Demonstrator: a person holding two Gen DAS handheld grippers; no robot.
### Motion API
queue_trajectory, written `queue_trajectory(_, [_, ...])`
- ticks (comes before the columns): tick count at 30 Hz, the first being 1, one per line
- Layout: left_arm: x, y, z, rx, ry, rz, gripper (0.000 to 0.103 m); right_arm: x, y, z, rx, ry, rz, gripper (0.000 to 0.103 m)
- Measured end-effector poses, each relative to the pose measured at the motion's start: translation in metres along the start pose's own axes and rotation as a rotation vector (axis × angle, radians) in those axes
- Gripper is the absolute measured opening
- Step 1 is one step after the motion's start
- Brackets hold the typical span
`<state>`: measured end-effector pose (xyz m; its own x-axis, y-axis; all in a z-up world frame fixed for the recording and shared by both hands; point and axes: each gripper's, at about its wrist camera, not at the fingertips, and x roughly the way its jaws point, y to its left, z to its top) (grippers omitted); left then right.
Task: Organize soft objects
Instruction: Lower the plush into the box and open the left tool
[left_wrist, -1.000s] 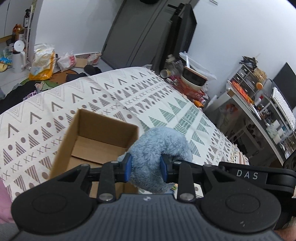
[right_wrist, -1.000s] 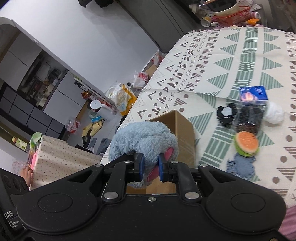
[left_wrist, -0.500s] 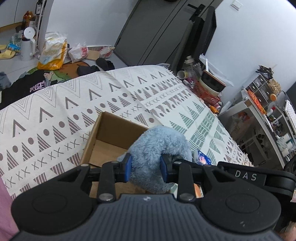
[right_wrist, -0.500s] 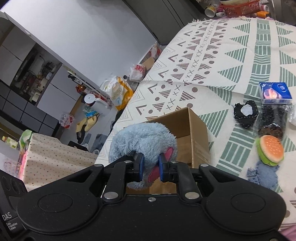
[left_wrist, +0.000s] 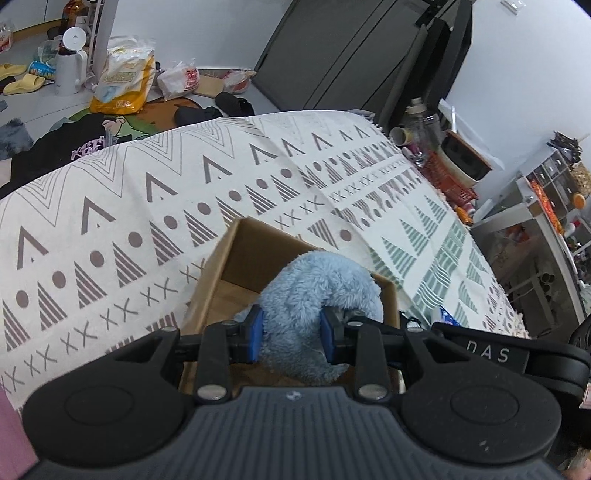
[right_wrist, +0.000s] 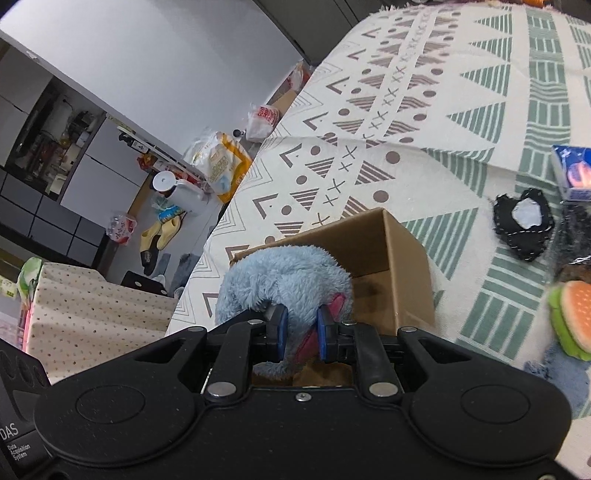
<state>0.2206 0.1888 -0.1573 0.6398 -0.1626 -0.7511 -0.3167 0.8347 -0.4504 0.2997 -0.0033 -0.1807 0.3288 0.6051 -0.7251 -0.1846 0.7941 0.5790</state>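
Gripping the same blue plush toy (left_wrist: 314, 295) from two sides, the left gripper (left_wrist: 291, 338) and the right gripper (right_wrist: 300, 332) each had their blue pads pressed into its fur, the left on a thick fuzzy roll, the right narrowed on a thinner part beside a pink strip. Sharing the load this way probably kept the floppy toy from sagging or twisting out of a single pinch. The toy hung just ahead of both sets of fingers, directly over the open cardboard box (right_wrist: 391, 254), which sat on the patterned cloth (left_wrist: 147, 221) just beyond and below the grippers. What showed of the box's floor looked bare, though the toy and the grippers hid much of it. Judging by this, the toy was about to be lowered in, and it had not yet been released. To the right gripper's right, more soft things waited on the cloth: a burger-shaped toy (right_wrist: 572, 317), a black fabric piece (right_wrist: 524, 225) and a blue packet (right_wrist: 572, 173).
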Motion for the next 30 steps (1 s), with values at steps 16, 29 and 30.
queue_trajectory(16, [-0.009,-0.010,0.006,0.019,-0.007,0.123,0.054,-0.047,-0.012,-0.001,0.010,-0.061,0.016,0.044])
queue_trajectory(29, [-0.044,-0.056,-0.018,0.069,-0.069,0.151,0.082,-0.129,-0.066,-0.005,0.022,-0.186,-0.075,0.090])
queue_trajectory(30, [-0.045,-0.060,-0.020,0.074,-0.072,0.153,0.082,-0.135,-0.070,-0.006,0.025,-0.195,-0.084,0.091])
